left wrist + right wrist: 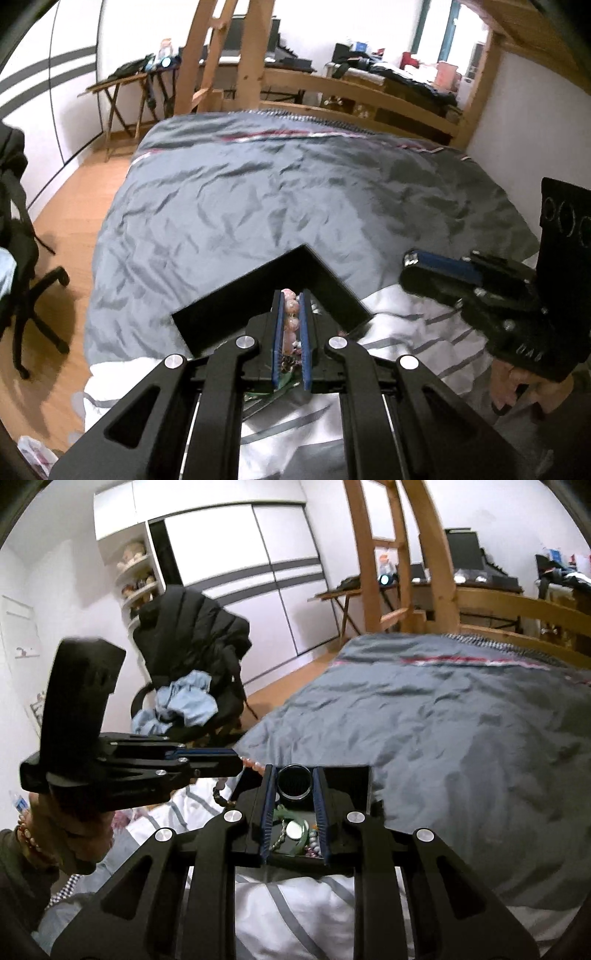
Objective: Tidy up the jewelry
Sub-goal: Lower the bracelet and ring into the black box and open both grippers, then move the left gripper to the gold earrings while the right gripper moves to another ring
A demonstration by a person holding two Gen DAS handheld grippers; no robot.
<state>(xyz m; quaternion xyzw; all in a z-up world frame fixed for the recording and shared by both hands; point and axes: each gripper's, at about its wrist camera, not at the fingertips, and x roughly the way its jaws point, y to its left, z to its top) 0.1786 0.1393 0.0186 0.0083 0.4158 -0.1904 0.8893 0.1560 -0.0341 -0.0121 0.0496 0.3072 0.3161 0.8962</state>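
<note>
A black jewelry box (325,280) lies open on the bed; in the right wrist view (354,782) it holds a black round container (294,781), a green piece (286,814), a round silver item (295,829) and beads. My left gripper (291,295) is shut on a pink bead bracelet (291,317), held above the box; in the right wrist view the beads (253,765) trail from its tips (238,762). My right gripper (294,775) is open and empty over the box; it also shows in the left wrist view (410,260).
The box rests where a white striped pillow (295,904) meets a grey duvet (277,192). An office chair with a black jacket (192,635) stands left of the bed. A wooden bed frame and ladder (424,554) stand at the far end.
</note>
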